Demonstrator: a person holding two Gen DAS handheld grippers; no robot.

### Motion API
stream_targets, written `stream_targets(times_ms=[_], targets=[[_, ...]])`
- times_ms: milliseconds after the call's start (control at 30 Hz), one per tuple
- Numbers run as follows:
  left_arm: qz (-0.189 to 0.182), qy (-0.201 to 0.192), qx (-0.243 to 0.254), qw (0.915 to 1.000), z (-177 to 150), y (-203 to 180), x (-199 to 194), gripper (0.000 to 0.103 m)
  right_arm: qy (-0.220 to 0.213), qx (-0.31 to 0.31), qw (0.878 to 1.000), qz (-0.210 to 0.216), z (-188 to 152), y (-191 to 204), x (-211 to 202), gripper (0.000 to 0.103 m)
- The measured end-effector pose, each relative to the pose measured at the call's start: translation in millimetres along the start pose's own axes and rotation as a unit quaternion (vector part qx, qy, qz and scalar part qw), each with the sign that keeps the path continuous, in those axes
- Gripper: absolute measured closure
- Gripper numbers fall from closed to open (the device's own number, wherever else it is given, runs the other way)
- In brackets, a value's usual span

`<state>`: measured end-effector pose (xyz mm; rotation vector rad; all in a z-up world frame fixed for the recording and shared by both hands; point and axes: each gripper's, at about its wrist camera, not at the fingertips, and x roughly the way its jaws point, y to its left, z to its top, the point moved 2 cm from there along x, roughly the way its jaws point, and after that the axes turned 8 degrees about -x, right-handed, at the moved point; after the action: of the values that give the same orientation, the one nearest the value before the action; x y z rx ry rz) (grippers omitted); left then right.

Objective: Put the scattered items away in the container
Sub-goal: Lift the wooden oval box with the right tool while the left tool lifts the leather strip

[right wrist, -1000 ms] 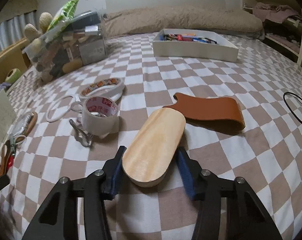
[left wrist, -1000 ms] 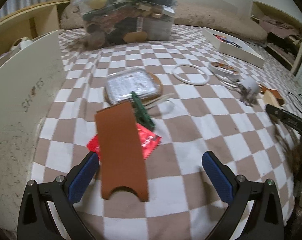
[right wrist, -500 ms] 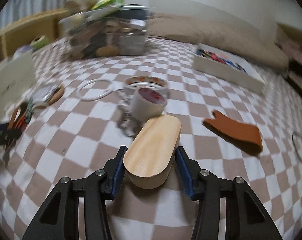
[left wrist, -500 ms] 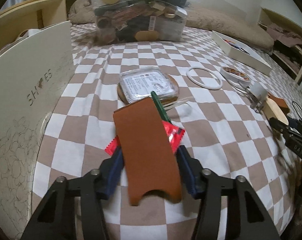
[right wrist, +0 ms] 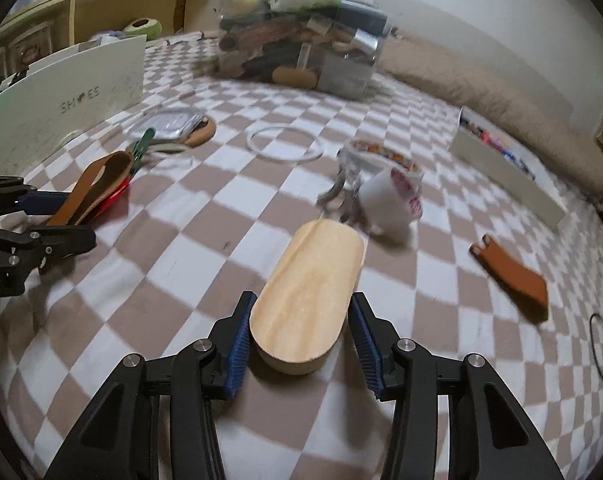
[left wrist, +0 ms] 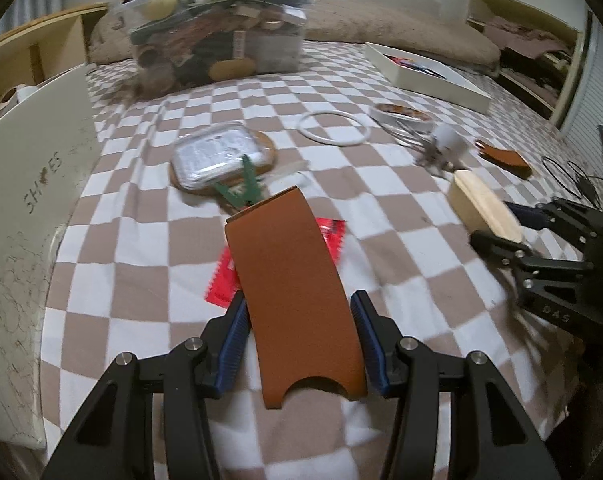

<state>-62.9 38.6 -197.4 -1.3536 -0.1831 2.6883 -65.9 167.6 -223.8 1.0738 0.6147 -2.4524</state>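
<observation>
- Nearest in the left wrist view, the left gripper (left wrist: 297,340) has its blue pads pressed against the long edges of a brown leather sleeve (left wrist: 293,280), jaws partly closed around it; the sleeve is lifted off the checked bedspread (left wrist: 141,280).
- Likewise, the right gripper (right wrist: 299,344) clamps an oval wooden block (right wrist: 309,296) by its sides, and its jaws are closing a touch tighter on it.
- Just under and beyond the sleeve lies a red foil packet (left wrist: 225,280), with a green clip (left wrist: 245,188) at the sleeve's far end.
- Next comes a clear plastic pack (left wrist: 213,156) resting on a round cork coaster (left wrist: 267,154).
- Beside that, to the right, are a white ring (left wrist: 335,134), a low roll of patterned tape (right wrist: 381,156) and a white tape roll (right wrist: 393,200) tipped on its side, with metal clips just beside it.
- A second brown leather piece (right wrist: 513,276) lies apart at the right.
- A white board marked "SHOES" (right wrist: 77,96) stands along the left edge.
- Further back sits a shallow white box (left wrist: 425,76) of small coloured things.
- Farthest, against the long beige bolster (right wrist: 493,96), stands the clear container (right wrist: 301,48), already heaped above its rim.
</observation>
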Motion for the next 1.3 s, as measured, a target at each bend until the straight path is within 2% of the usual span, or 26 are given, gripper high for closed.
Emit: stream_targets(times_ms=[133, 200, 267, 467, 633, 733, 767, 867, 900, 967, 1033, 1167, 1233, 1267, 1300], targets=[[-0.02, 0.007, 0.016, 0.9997, -5.0, -11.8, -3.9, 0.052, 0.005, 0.04, 0.998, 0.04, -7.7, -1.5, -7.4, 0.055], [-0.034, 0.012, 0.02, 0.9992, -7.1, -16.4, -6.1, 0.052, 0.008, 0.089, 0.993, 0.082, -16.1, -4.7, -11.0, 0.056], [-0.046, 0.017, 0.022, 0.9985, -8.6, -20.1, -7.6, 0.053, 0.008, 0.105, 0.99, 0.095, -22.7, -0.8, -16.2, 0.056], [-0.061, 0.028, 0.042, 0.9968, -18.9, -34.5, -12.9, 0.053, 0.012, 0.094, 0.991, 0.09, -27.0, 18.6, -30.6, 0.056], [-0.074, 0.035, 0.053, 0.9952, -23.9, -41.1, -18.6, 0.053, 0.017, 0.096, 0.994, 0.044, -27.6, 19.1, -32.5, 0.055], [-0.08, 0.039, 0.058, 0.9943, -25.2, -44.3, -19.4, 0.053, 0.021, 0.116, 0.992, 0.041, -27.7, 12.3, -28.8, 0.055], [-0.079, 0.04, 0.059, 0.9943, -25.3, -44.5, -18.5, 0.053, 0.023, 0.125, 0.991, 0.037, -26.7, 9.2, -27.1, 0.051], [-0.067, 0.043, 0.062, 0.9949, -26.5, -44.6, -13.9, 0.053, 0.024, 0.14, 0.989, 0.032, -21.2, 3.5, -23.2, 0.024], [-0.065, 0.042, 0.063, 0.995, -26.6, -45.0, -13.3, 0.052, 0.023, 0.144, 0.989, 0.037, -18.2, 1.9, -21.5, 0.022], [-0.067, 0.041, 0.062, 0.9949, -26.8, -46.4, -12.5, 0.041, 0.026, 0.15, 0.987, 0.048, -11.1, -1.0, -15.7, 0.022], [-0.068, 0.041, 0.059, 0.9951, -26.2, -48.1, -11.5, 0.036, 0.029, 0.152, 0.987, 0.043, -6.2, -3.8, -11.3, 0.022], [-0.055, 0.034, 0.052, 0.9966, -22.9, -50.3, -6.2, 0.034, 0.03, 0.154, 0.987, 0.031, 1.6, -11.3, -0.7, 0.023], [-0.046, 0.027, 0.044, 0.9976, -19.7, -49.5, -2.6, 0.034, 0.025, 0.156, 0.987, 0.018, 2.6, -14.9, 2.9, 0.032], [-0.042, 0.026, 0.039, 0.998, -18.1, -49.0, -0.3, 0.034, 0.024, 0.158, 0.987, 0.019, 2.5, -15.9, 5.4, 0.041], [-0.04, 0.025, 0.035, 0.9983, -16.6, -48.5, 2.0, 0.034, 0.023, 0.16, 0.986, 0.025, 2.1, -15.6, 7.7, 0.045]])
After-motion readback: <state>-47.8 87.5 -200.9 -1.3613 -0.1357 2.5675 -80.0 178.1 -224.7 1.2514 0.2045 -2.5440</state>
